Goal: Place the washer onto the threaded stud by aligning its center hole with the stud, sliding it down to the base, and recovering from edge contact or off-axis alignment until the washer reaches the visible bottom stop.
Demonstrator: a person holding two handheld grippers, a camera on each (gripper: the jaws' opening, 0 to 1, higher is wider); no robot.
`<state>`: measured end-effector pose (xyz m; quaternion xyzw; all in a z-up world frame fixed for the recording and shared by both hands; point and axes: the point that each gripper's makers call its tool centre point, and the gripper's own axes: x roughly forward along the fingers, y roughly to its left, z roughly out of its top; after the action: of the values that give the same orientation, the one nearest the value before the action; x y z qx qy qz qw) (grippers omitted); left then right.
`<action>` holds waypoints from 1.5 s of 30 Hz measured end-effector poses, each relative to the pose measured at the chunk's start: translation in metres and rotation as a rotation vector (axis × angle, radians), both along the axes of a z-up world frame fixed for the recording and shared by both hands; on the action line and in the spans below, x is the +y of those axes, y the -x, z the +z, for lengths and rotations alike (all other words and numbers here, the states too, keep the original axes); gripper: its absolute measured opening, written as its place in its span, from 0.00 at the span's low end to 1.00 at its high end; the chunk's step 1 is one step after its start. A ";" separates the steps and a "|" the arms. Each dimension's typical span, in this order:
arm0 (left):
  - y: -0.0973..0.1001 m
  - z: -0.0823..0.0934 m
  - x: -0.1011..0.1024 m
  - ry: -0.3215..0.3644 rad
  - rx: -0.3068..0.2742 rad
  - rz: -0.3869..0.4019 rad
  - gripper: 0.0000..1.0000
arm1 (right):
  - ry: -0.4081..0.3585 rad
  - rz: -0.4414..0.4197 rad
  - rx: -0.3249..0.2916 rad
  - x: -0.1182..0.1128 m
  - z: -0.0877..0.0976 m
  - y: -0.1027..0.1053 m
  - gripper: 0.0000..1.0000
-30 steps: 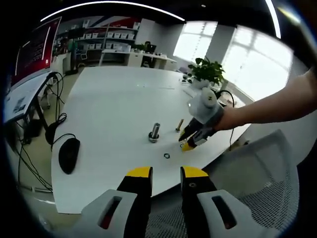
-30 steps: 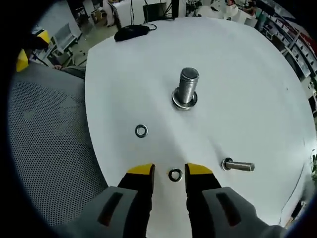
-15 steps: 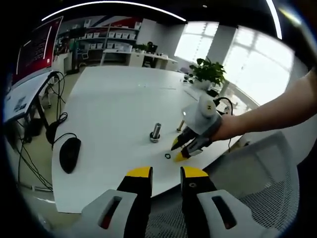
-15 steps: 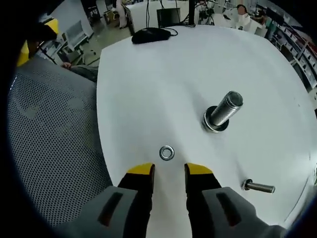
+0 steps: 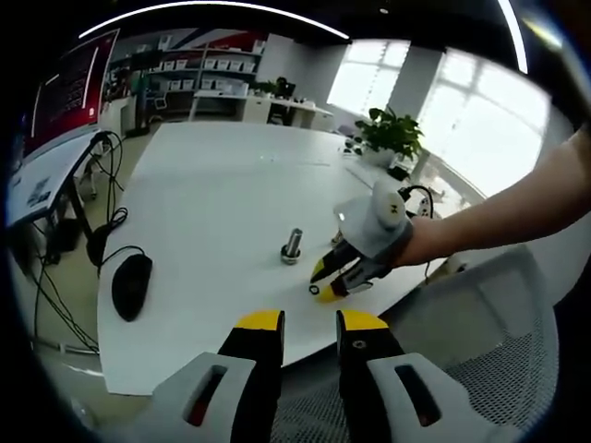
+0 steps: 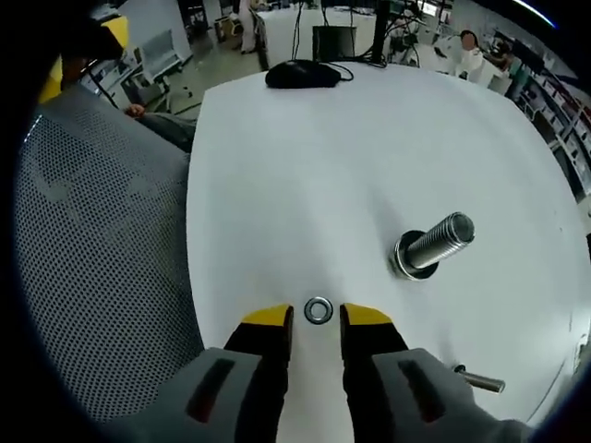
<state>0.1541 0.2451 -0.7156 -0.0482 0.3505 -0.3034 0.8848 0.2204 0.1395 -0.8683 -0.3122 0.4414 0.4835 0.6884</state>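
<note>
A small steel washer (image 6: 318, 310) lies flat on the white table (image 6: 305, 185), right between the yellow fingertips of my right gripper (image 6: 317, 318), which is open and low over it. The threaded stud (image 6: 434, 243) stands beyond it to the right, with a wide washer around its base (image 6: 413, 262). In the left gripper view the right gripper (image 5: 323, 282) reaches in from the right, its tips at the washer (image 5: 313, 290), just short of the stud (image 5: 293, 245). My left gripper (image 5: 309, 323) hangs back off the table edge, open with nothing between its fingers.
A small loose bolt (image 6: 478, 379) lies on the table at the right of my right gripper. A black mouse (image 6: 300, 74) with its cable sits at the far side. A mesh chair (image 6: 102, 258) stands close against the table edge. A potted plant (image 5: 392, 134) is at the far corner.
My right gripper has swung left from one washer beside the small bolt to the washer nearer the table edge, which now lies between its tips. The left gripper has held still.
</note>
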 end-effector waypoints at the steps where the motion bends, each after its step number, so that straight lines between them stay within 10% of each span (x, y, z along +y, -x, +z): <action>1: 0.000 0.000 0.000 -0.001 0.000 0.001 0.20 | 0.003 0.002 0.002 -0.001 0.000 0.000 0.18; 45: -0.001 -0.001 0.003 -0.008 0.003 0.022 0.20 | 0.199 0.213 0.026 -0.016 -0.003 0.004 0.15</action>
<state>0.1556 0.2479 -0.7163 -0.0492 0.3523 -0.2920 0.8878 0.2160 0.1233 -0.8715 -0.4178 0.4603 0.5115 0.5932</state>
